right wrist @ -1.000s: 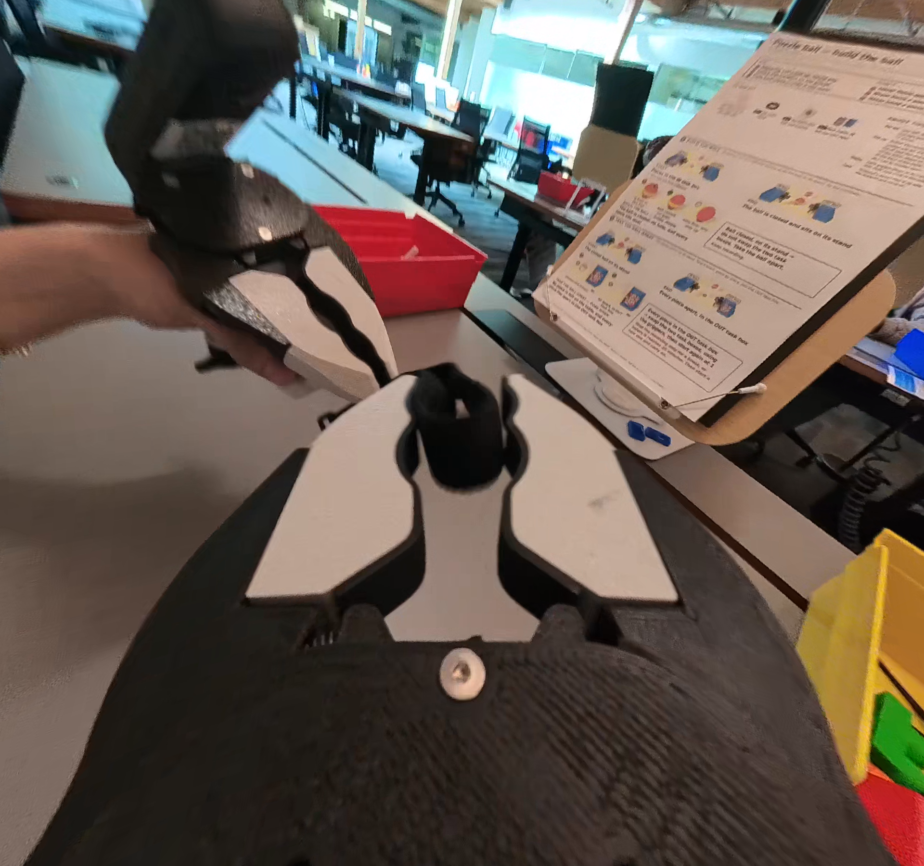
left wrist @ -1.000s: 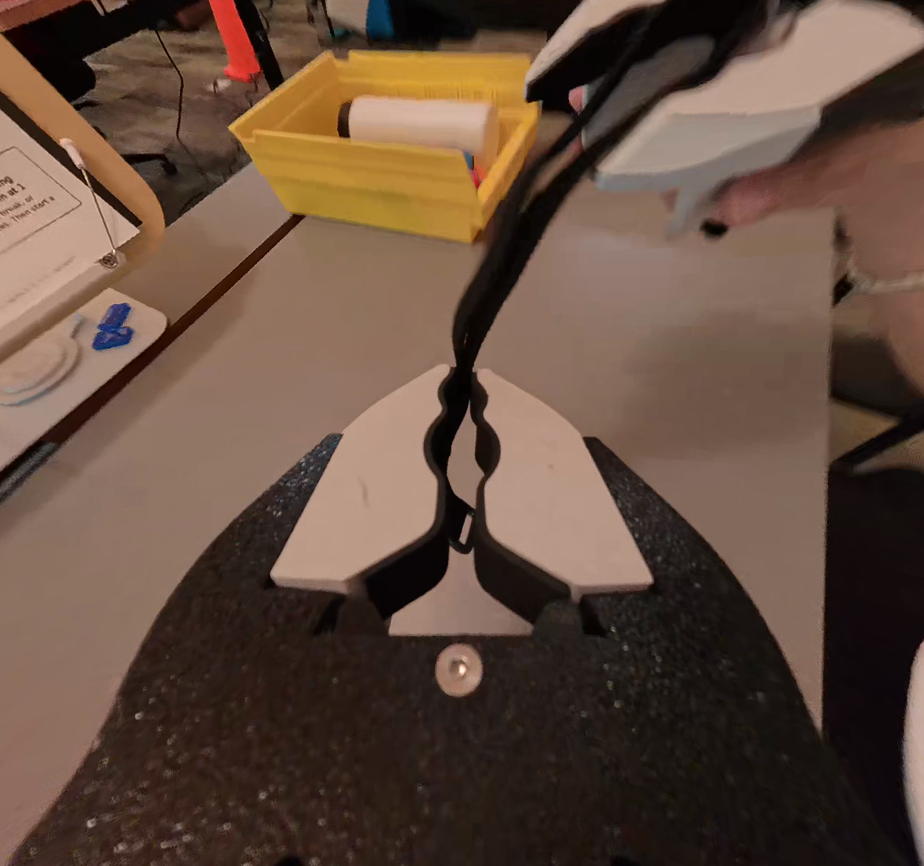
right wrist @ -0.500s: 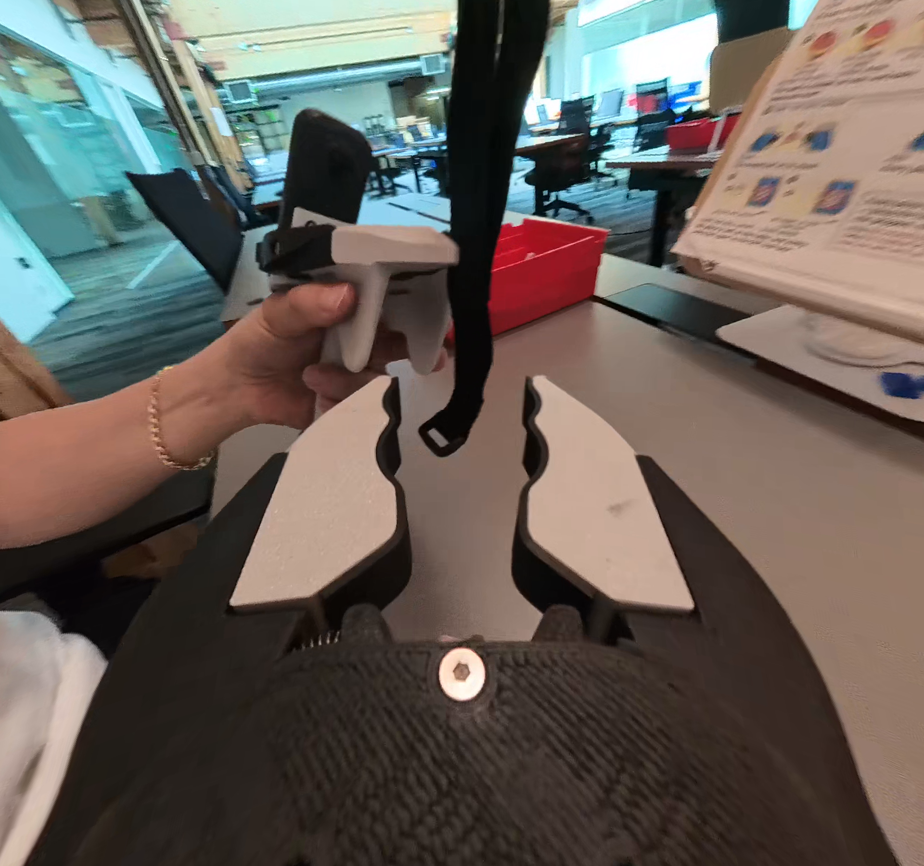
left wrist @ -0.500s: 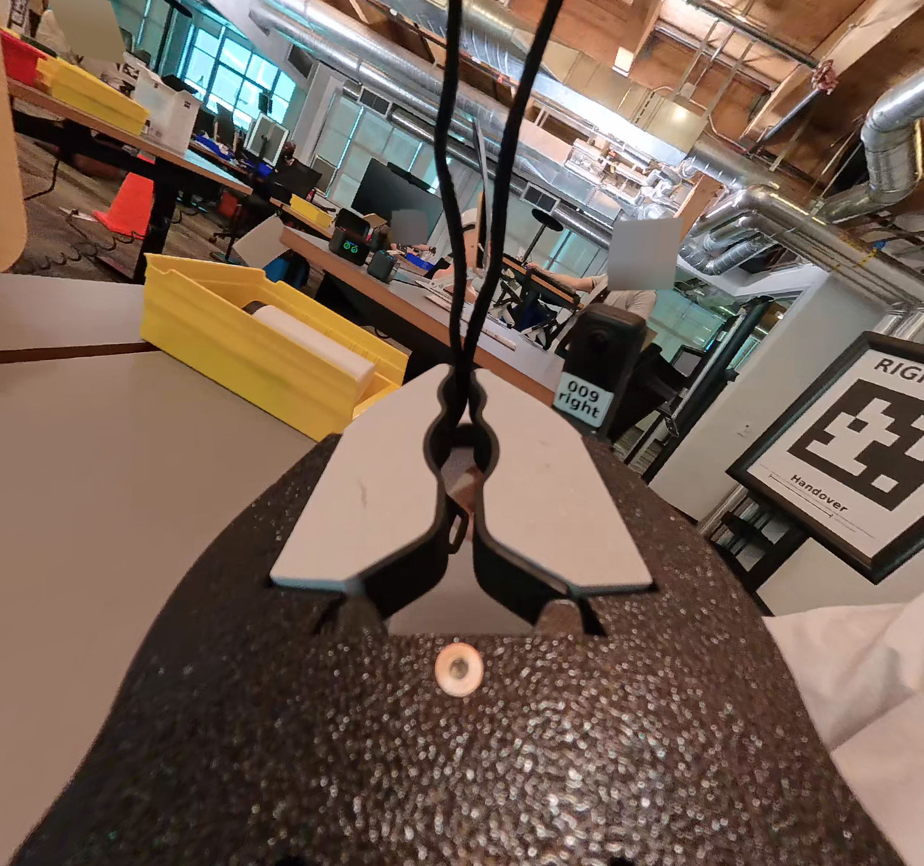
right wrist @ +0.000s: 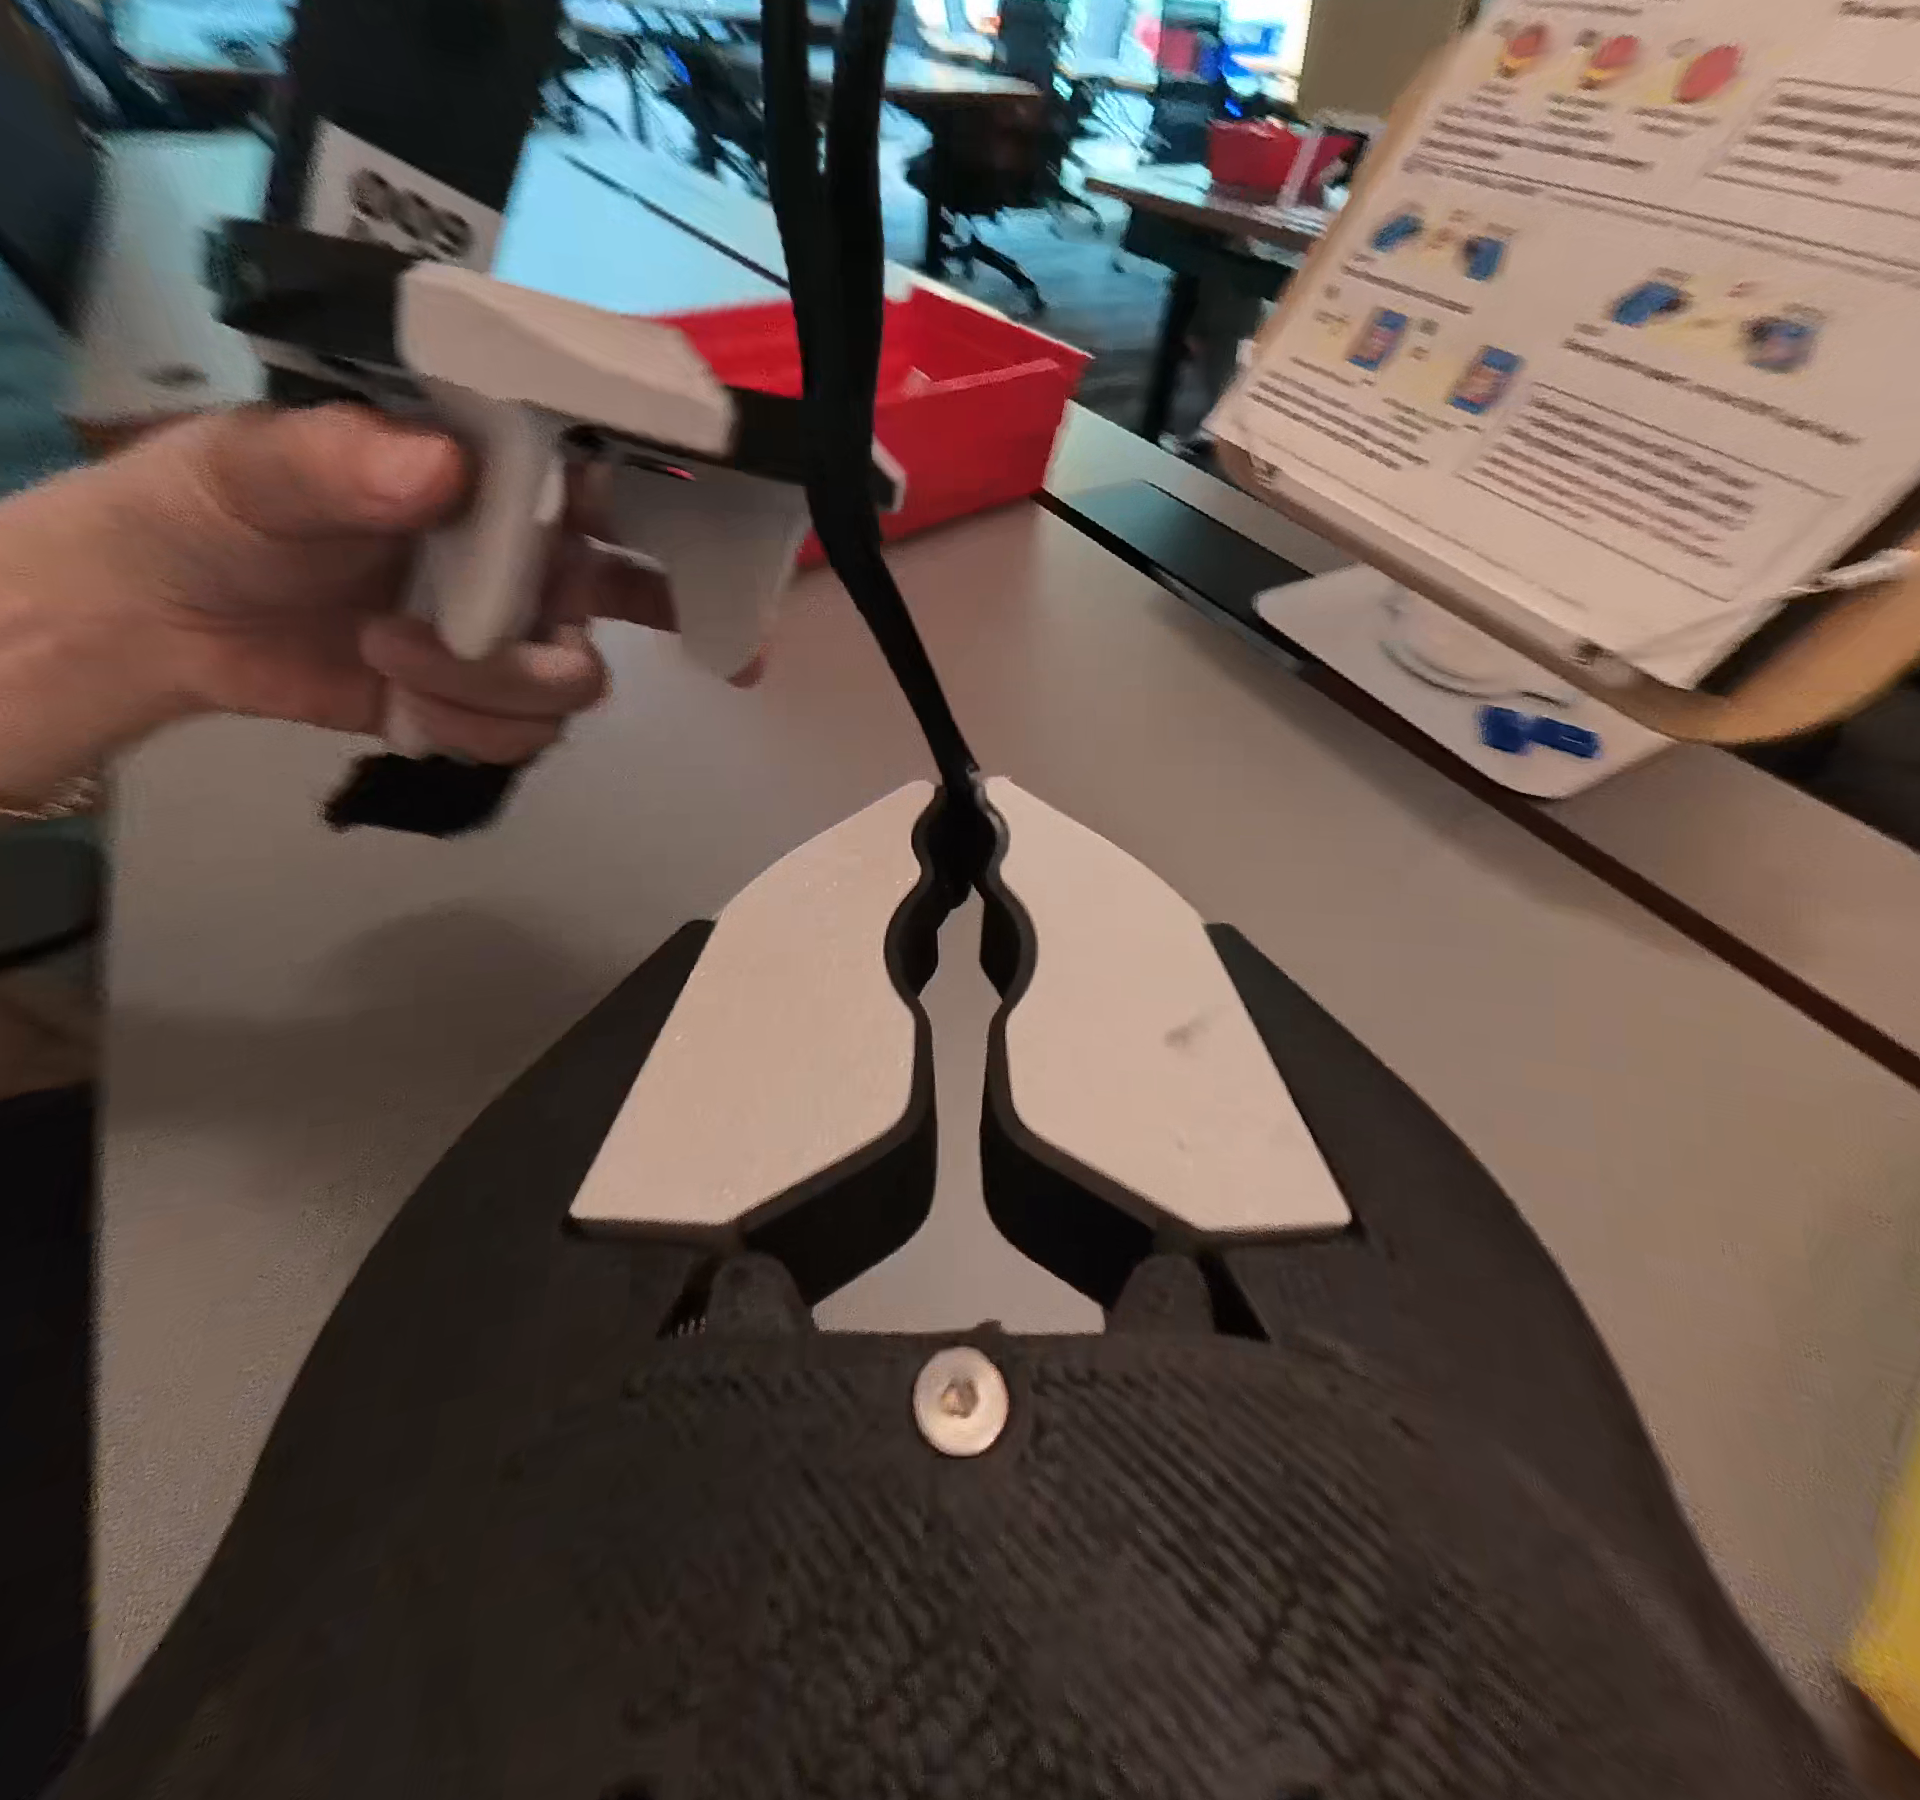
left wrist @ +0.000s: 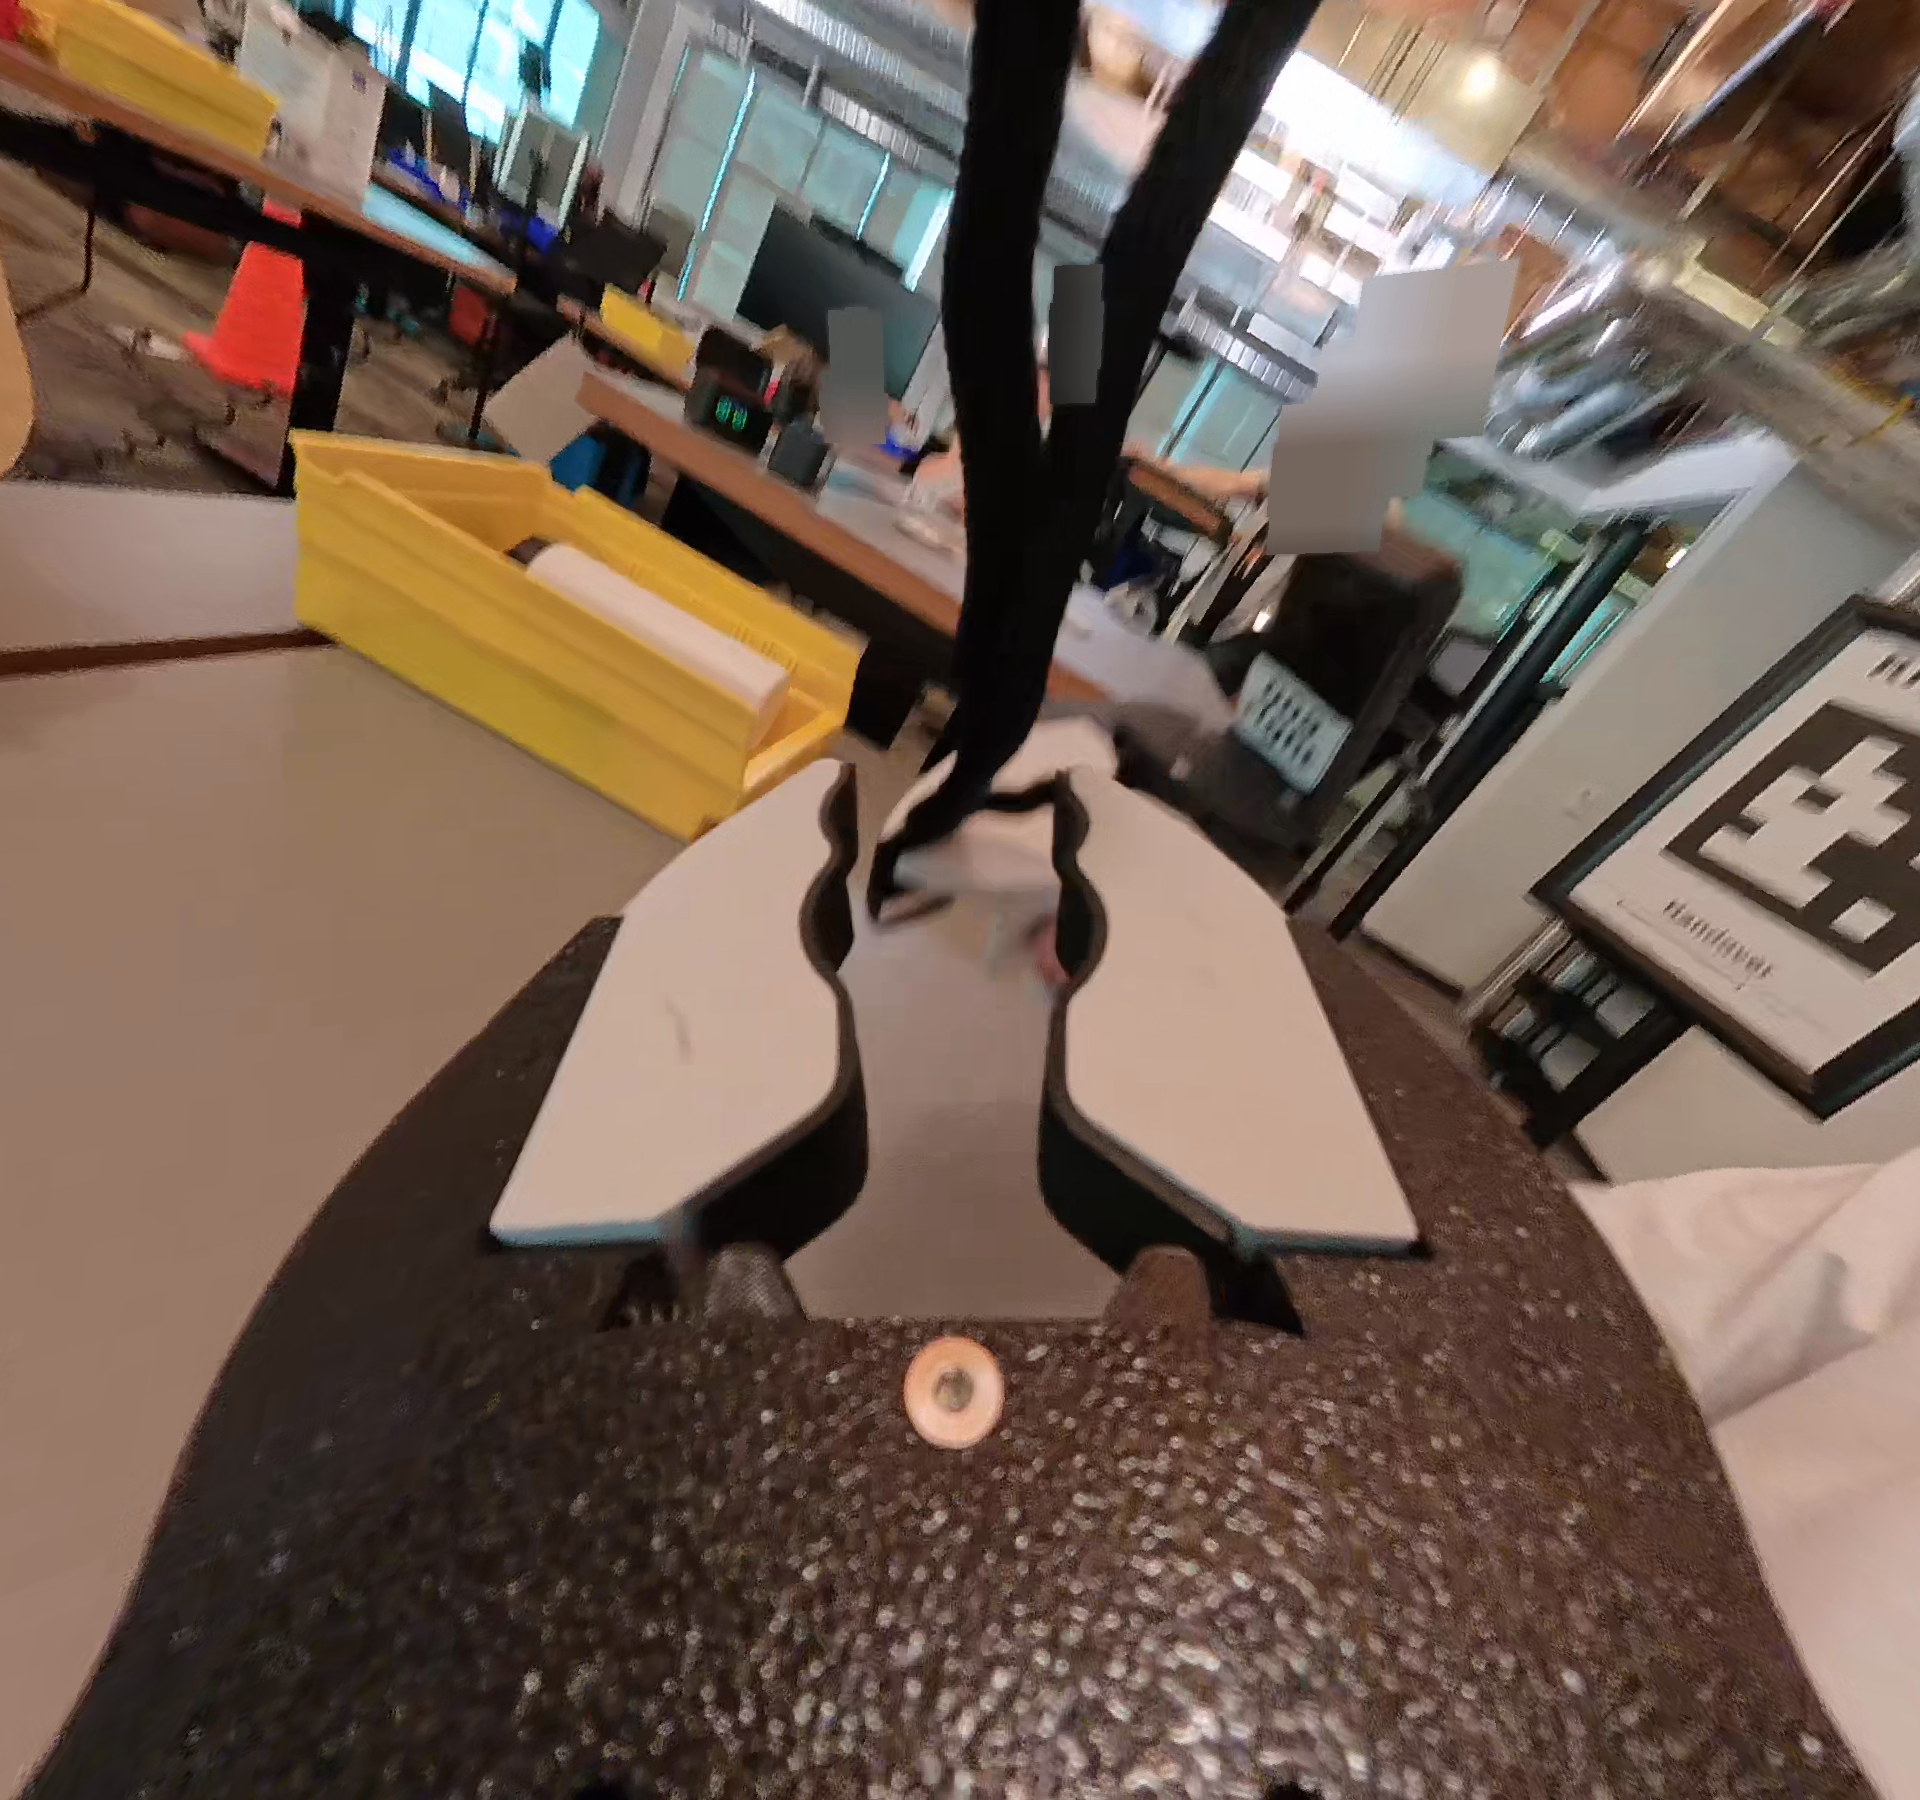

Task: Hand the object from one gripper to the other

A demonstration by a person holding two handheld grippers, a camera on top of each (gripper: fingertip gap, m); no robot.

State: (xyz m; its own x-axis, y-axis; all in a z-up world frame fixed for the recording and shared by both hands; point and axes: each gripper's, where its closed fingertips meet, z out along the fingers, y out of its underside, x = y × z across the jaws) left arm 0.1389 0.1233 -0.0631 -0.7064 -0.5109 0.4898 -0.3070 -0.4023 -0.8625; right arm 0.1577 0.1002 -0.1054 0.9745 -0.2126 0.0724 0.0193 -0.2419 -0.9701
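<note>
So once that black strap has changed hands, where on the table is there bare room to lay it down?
Free: the grey table left of the left gripper, short of the yellow bin. Also between the right gripper and the red bin. Crowded: the right edge by the instruction stand.

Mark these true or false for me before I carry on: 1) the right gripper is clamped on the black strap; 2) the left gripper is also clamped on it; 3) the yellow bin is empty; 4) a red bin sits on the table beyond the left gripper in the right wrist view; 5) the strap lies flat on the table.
1) True: the right gripper is closed on the black strap.
2) False: the left gripper is open, with the strap's end loose between its fingers.
3) False: the yellow bin holds a white roll.
4) True: the red bin sits there.
5) False: the strap hangs from above the frame, off the table.
</note>
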